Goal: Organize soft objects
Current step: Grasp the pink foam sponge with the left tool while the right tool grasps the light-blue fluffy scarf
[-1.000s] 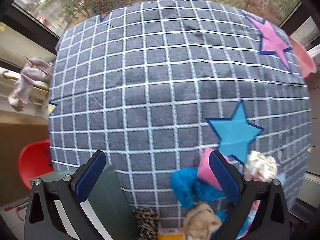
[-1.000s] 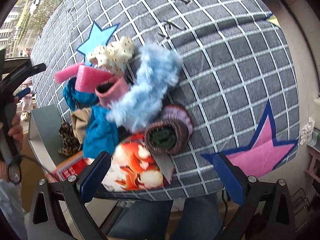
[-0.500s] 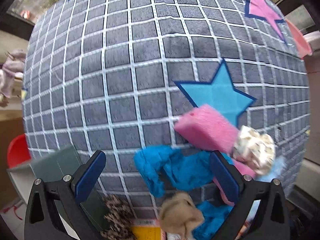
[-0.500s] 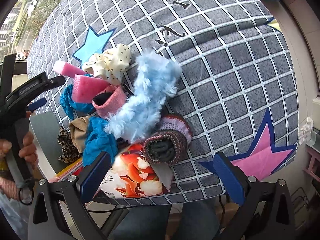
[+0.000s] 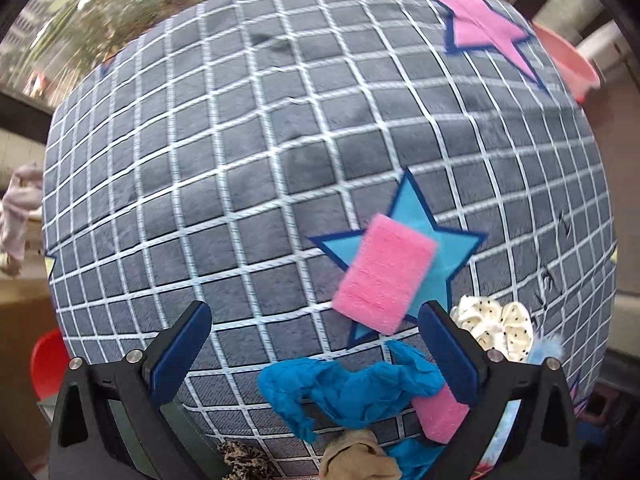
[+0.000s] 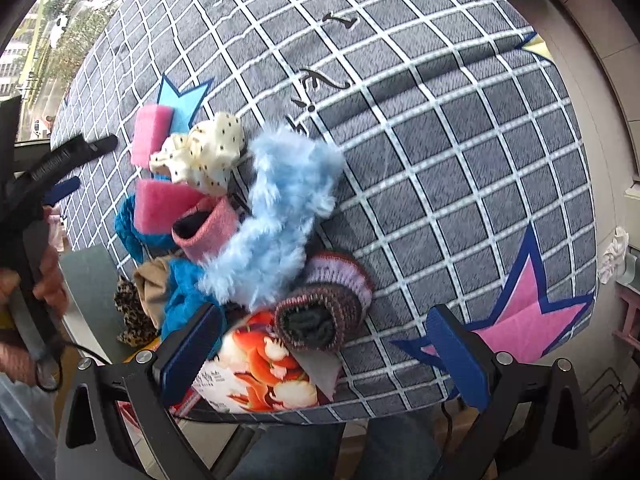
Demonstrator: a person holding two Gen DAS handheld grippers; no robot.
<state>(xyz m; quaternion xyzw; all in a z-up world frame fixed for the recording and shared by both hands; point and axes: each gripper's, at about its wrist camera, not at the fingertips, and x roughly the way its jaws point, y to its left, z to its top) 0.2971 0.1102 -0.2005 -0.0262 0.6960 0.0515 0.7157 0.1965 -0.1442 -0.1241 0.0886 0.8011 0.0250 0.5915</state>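
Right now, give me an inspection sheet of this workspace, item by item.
Surface: grey checked cloth with star patches covers the table.
Job's things: pink sponge lies alone on the blue star; a second pink sponge, dotted scrunchie, fluffy blue piece, knitted cuff and blue cloth are piled at the table edge.
Clutter: printed box under the pile.
Grippers: left gripper and right gripper both have jaws open, holding nothing.
Cables: black cable below the table edge.
Surroundings: window with trees outside; red basin.
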